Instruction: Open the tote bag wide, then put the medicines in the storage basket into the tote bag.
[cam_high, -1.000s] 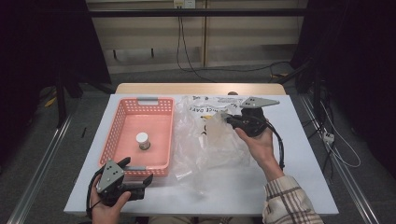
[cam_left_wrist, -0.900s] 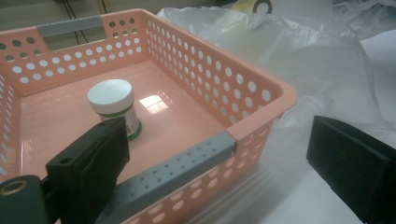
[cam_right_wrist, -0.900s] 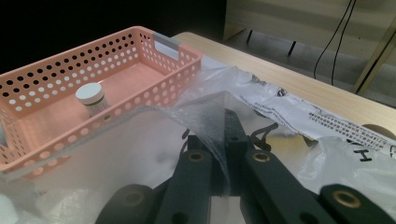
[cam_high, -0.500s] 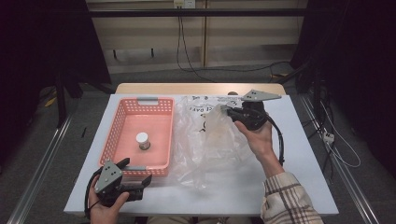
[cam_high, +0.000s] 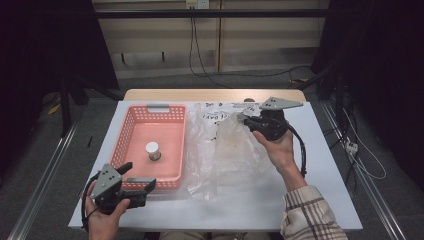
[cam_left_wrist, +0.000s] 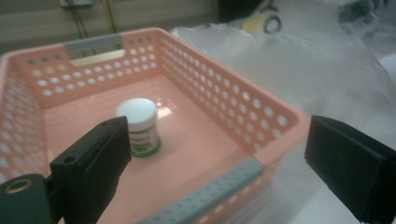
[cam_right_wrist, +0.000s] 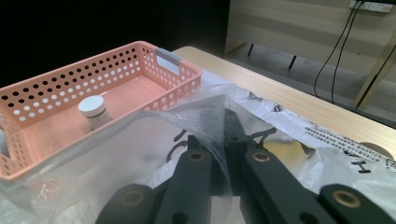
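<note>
Your right gripper (cam_high: 243, 118) pinches the clear plastic bag (cam_high: 227, 150), lifted at 12 o'clock. Your left gripper (cam_high: 142, 187) waits spread by the pink basket (cam_high: 131, 131). The white-capped jar (cam_high: 152, 150) stands inside, seemingly unbagged.

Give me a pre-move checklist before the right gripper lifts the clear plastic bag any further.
1. Right gripper shut on the clear plastic bag: ok, film pinched between its jaws.
2. Left gripper open and free: ok, holds nothing.
3. Pink perforated plastic basket clear of the bag: cannot tell, the edges meet.
4. Small white-capped jar upright inside the basket: ok.
5. Bag empty: cannot tell, the film is crumpled.
</note>
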